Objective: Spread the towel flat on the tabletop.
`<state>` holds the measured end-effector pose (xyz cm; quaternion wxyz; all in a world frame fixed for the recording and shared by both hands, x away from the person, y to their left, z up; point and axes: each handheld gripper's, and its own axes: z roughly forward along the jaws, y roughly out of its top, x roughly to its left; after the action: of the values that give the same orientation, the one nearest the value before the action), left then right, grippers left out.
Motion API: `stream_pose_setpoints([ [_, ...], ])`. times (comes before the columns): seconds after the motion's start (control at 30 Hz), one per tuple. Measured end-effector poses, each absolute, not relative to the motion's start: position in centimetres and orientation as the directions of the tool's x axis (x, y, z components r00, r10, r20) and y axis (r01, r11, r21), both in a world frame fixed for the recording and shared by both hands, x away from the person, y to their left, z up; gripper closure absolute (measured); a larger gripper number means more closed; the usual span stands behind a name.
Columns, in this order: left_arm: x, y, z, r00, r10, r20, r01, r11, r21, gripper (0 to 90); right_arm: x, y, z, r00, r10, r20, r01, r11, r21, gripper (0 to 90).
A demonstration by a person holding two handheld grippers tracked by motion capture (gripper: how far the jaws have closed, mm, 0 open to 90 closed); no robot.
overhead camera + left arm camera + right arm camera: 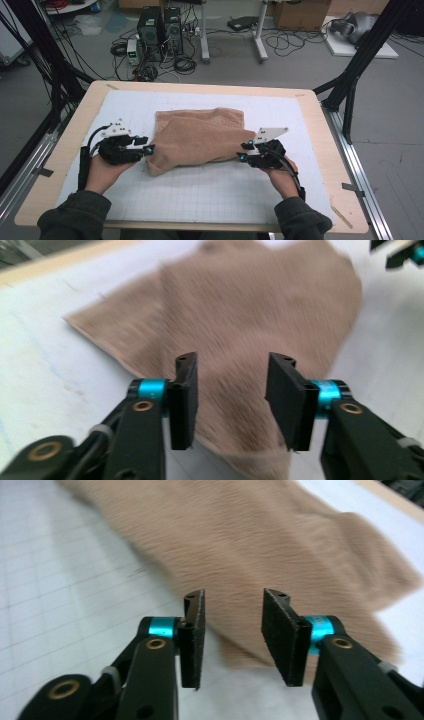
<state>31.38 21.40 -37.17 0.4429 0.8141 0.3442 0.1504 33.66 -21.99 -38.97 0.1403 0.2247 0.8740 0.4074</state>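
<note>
- Folded tan towel [200,137] lying mid-mat [200,195], flat for further folding.
- Left gripper [148,148] at towel's left corner, jaws apart, gripping nothing.
- Right gripper [243,151] at towel's right edge, jaws likewise apart.

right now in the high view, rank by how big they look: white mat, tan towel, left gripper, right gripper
1. white mat
2. tan towel
3. left gripper and right gripper: they look about alike, so no ranking between them.
</note>
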Motion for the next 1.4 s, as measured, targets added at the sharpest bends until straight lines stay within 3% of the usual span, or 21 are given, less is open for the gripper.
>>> stream_pose_setpoints([
  [0.07,31.2,21.0,-38.1,0.725,0.685,-0.074,0.444,-0.381,0.811,51.1,33.5,-21.2,-39.8,-0.869,0.492,-0.055,0.279,0.578,0.767,57.5],
  [0.23,31.2,20.5,-39.1,0.736,0.671,-0.084,0.449,-0.393,0.803,51.9,33.9,-20.0,-41.1,-0.878,0.476,-0.046,0.292,0.609,0.738,56.1],
  [0.97,31.3,20.5,-39.1,0.740,0.666,-0.089,0.443,-0.384,0.810,52.5,34.2,-20.4,-40.8,-0.869,0.494,-0.025,0.300,0.567,0.767,54.9],
  [1.2,31.4,19.5,-39.9,0.760,0.647,-0.068,0.446,-0.441,0.779,48.5,34.2,-19.9,-41.0,-0.870,0.492,-0.027,0.295,0.565,0.771,52.2],
  [1.27,31.8,19.1,-40.7,0.759,0.649,-0.056,0.457,-0.469,0.756,50.4,34.4,-19.3,-41.0,-0.871,0.489,-0.036,0.286,0.566,0.773,49.7],
  [1.4,32.7,18.4,-42.0,0.753,0.657,-0.035,0.475,-0.507,0.719,63.1,35.4,-17.6,-41.6,-0.876,0.481,-0.032,0.288,0.577,0.764,47.9],
])
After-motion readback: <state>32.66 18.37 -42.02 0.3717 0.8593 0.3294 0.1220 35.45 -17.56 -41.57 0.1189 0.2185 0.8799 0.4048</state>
